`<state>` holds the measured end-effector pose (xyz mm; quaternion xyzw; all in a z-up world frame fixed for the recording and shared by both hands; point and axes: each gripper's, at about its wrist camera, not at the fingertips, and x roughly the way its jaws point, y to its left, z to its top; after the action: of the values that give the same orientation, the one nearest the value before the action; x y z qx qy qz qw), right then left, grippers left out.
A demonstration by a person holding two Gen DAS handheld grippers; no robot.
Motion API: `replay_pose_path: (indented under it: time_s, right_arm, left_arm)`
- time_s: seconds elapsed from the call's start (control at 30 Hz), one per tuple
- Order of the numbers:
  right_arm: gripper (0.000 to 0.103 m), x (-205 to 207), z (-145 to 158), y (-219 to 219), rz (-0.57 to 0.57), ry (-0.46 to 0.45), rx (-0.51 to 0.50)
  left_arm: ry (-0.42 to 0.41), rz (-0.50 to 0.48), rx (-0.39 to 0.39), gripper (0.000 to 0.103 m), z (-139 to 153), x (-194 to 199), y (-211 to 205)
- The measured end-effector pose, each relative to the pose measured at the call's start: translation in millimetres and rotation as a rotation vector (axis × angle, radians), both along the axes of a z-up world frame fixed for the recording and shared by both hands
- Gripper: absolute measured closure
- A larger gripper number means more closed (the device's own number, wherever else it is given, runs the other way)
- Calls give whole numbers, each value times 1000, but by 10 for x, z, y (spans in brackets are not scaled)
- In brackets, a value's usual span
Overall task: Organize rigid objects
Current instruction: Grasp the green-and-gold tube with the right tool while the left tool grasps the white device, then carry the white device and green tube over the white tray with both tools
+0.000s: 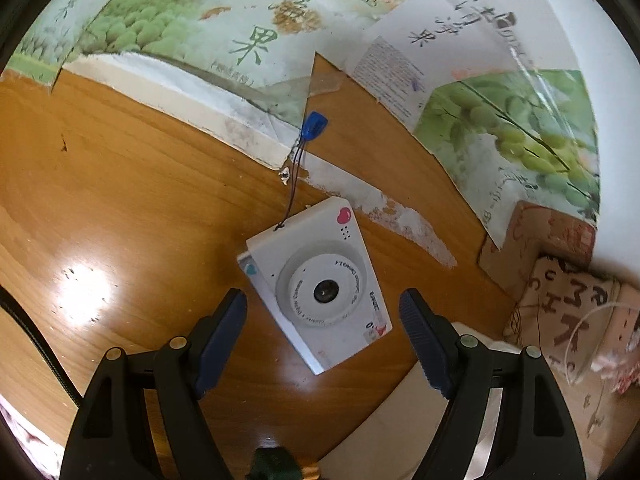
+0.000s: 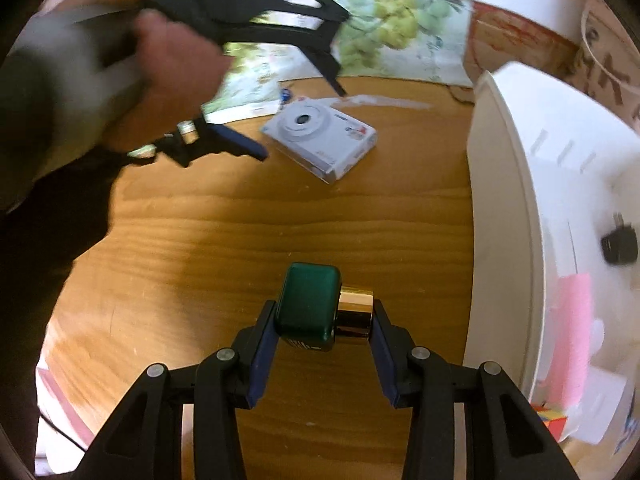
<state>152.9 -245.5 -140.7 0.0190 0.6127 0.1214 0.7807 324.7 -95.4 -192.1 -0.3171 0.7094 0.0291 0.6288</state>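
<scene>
A white toy camera lies lens-up on the wooden table, with a dark cord and a blue tag. My left gripper is open just above it, fingers on either side, not touching. The camera also shows in the right wrist view, with the left gripper over it. My right gripper is shut on a green bottle with a gold cap, held sideways above the table.
A white plastic bin stands at the right, holding a black item, a pink sponge and other things. Printed grape cartons line the back. Cardboard boxes sit at the right.
</scene>
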Motion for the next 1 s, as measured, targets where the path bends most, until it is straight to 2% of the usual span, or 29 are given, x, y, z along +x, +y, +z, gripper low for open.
replay_pose_path:
  time_s: [0.2, 0.5, 0.8, 0.93, 1.0]
  right_arm:
    - [59, -50, 99, 14, 138, -27, 32]
    - [59, -5, 178, -15, 280, -59, 63]
    - [59, 19, 182, -48, 343, -67, 103]
    - [59, 11, 190, -49, 353, -69, 112]
    - [59, 12, 203, -63, 352, -68, 114]
  left_arm:
    - [10, 17, 68, 21, 3, 56, -132]
    - [55, -16, 250, 21, 6, 169, -471]
    - [76, -66, 289, 22, -28, 289, -734]
    - [87, -72, 315, 29, -32, 356, -736]
    - [80, -68, 313, 29, -25, 350, -762]
